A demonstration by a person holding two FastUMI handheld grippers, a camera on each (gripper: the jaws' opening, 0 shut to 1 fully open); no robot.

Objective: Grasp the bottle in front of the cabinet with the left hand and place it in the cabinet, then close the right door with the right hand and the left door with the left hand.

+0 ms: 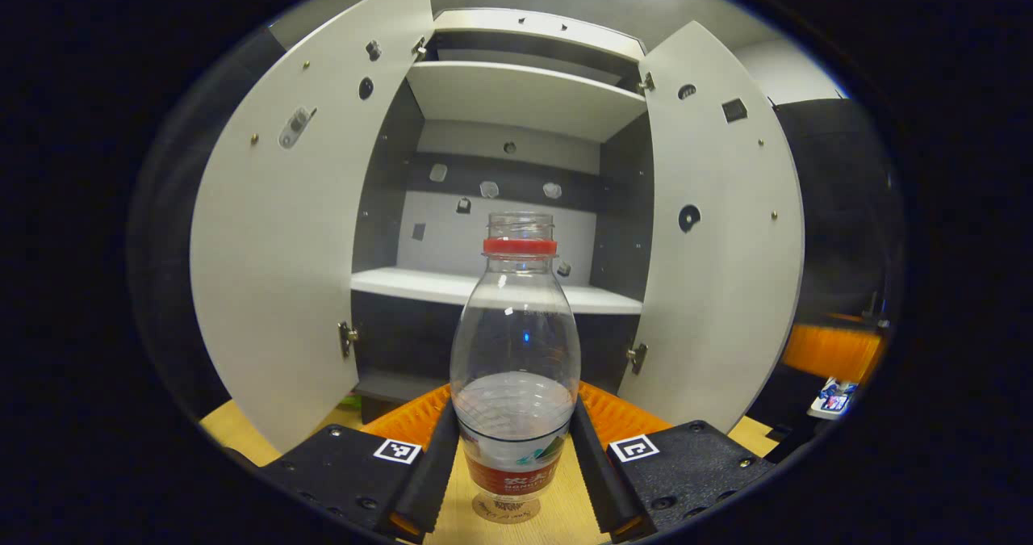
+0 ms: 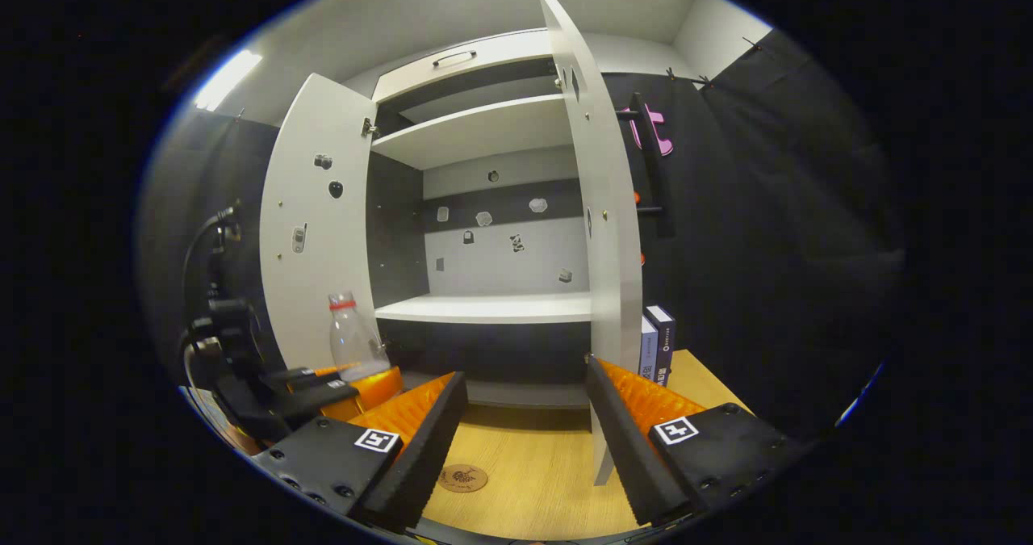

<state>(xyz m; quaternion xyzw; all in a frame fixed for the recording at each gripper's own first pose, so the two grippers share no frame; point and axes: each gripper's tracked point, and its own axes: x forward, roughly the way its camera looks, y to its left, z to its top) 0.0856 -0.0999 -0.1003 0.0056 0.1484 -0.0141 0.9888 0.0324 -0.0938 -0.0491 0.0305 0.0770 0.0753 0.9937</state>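
So far only the first step is under way: the left gripper has its two fingers pressed against the lower body of the bottle, one on each side, pinching it. In the left gripper view the base of the bottle seems to hang just above a round coaster on the bench, though I cannot be sure it has left the wood. It stands upright in front of the cabinet, facing the gap between the left door and the right door, both swung wide.

Still to do: set the bottle inside, then shut the right door and the left door.

The bottle is clear, uncapped, with a red ring at the neck, and looks empty. The cabinet's middle shelf carries nothing that I can see.

The right gripper hovers over the bench with its fingers spread and nothing between them, near the edge of the right door. Two boxes stand beside the cabinet.
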